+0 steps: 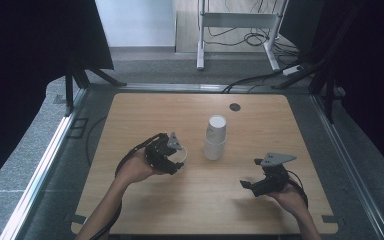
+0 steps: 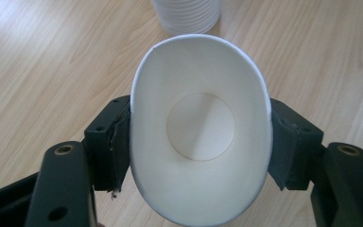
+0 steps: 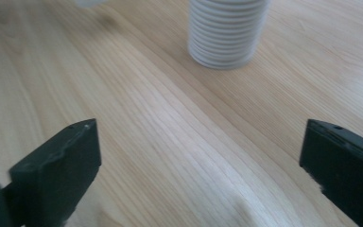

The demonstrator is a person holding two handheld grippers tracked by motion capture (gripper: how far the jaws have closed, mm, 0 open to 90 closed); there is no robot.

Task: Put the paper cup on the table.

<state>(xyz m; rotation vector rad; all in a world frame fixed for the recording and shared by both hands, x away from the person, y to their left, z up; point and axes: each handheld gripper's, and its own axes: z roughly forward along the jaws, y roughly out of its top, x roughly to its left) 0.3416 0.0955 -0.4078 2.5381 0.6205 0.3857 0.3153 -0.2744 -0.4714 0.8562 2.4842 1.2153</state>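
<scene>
**A:** While the left hand-held gripper point(image 1: 176, 156) sits at centre-left of the high view, look what it's got: a single paper cup point(image 2: 201, 127), pinched hard enough between the two jaws that the rim has gone oval.

**B:** Mouth facing the camera, so its long axis runs straight out along the jaws. And the stack of cups point(image 1: 215, 138)?

**A:** Standing upright mid-table point(image 1: 260, 210), just right of that held cup in the high view, and dead ahead at the top edge of the left gripper view.

**B:** The right hand-held gripper point(image 1: 250, 186)?

**A:** Lower right, jaws spread wide, nothing between them. Stack lies up and left of it.

**B:** Which is nearer?

**A:** The left, I'd say, though whether the cup hangs clear of the wood is hard to tell.
</scene>
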